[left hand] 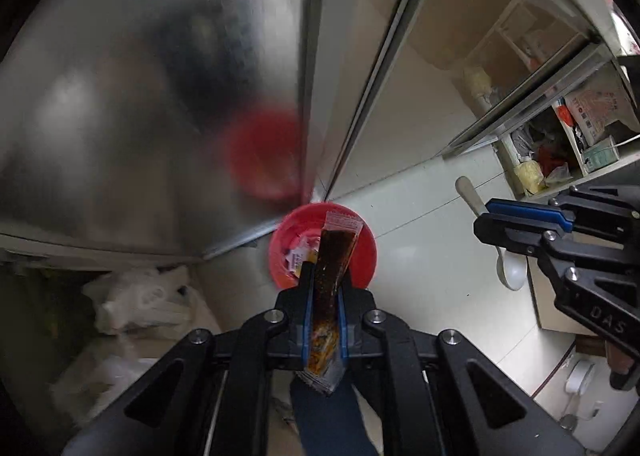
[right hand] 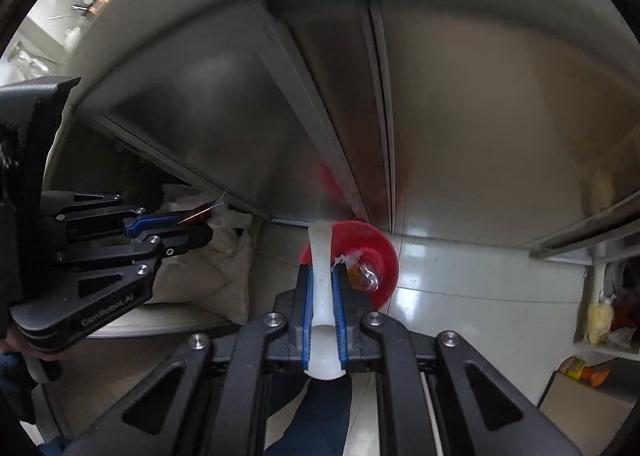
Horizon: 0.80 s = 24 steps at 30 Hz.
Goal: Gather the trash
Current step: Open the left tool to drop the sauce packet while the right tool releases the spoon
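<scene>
A: Left wrist view, nearest first. What do the tongs hold?

B: The left gripper (left hand: 325,296) is closed on a clear sauce packet (left hand: 330,288) of dark brown liquid. The packet stands lengthwise between the blue pads, its sealed end jutting past the fingertips.

A: And beyond it?

B: A red bin (left hand: 362,252) on the pale tiled floor (left hand: 420,248), directly past the packet's end, set at the foot of a stainless steel cabinet (left hand: 140,116). Wrappers lie inside it.

A: Right wrist view?

B: The right gripper (right hand: 323,276) is clamped on a white plastic spoon (right hand: 322,256), handle pointing forward past the fingertips. The same red bin (right hand: 384,252) lies just beyond, a crumpled clear wrapper (right hand: 362,274) inside.

A: The grippers relative to each other?

B: Side by side, apart; white bags (left hand: 140,300) lie at the cabinet's base by the floor's left edge.
</scene>
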{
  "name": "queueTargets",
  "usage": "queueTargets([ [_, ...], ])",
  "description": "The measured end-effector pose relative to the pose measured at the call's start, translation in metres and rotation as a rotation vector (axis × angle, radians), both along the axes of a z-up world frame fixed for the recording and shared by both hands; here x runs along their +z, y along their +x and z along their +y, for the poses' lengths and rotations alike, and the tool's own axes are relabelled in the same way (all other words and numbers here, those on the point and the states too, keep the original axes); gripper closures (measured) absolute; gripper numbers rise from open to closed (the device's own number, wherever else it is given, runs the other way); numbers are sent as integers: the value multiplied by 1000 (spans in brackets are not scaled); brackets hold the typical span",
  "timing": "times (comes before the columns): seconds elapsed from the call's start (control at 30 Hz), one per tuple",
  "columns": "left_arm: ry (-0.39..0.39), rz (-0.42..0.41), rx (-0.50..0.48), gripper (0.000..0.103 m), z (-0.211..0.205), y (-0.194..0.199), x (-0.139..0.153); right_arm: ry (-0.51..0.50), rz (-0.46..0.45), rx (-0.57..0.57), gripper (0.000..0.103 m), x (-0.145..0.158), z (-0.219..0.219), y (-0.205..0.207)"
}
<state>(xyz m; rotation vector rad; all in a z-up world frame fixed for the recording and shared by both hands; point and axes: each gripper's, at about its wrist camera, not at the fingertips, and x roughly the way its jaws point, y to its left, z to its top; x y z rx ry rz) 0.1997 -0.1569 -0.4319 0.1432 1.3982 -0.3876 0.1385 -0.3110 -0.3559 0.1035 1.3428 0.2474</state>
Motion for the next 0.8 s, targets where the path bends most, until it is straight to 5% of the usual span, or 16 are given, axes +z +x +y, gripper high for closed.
queueTargets([
  [0.17, 10, -5, -17, 94, -12, 3, -46, -8, 18, -27, 95, -37, 0, -1],
  [0.37, 53, 0, -10, 94, -23, 7, -67, -7, 40, -69, 94, -54, -4, 0],
  [0.6, 42, -33, -12, 50, -19, 5, -66, -7, 48, -69, 95, -59, 1, -2],
  [0.8, 28, -27, 45, 44, -4, 2, -62, 4, 42, -62, 95, -62, -3, 0],
])
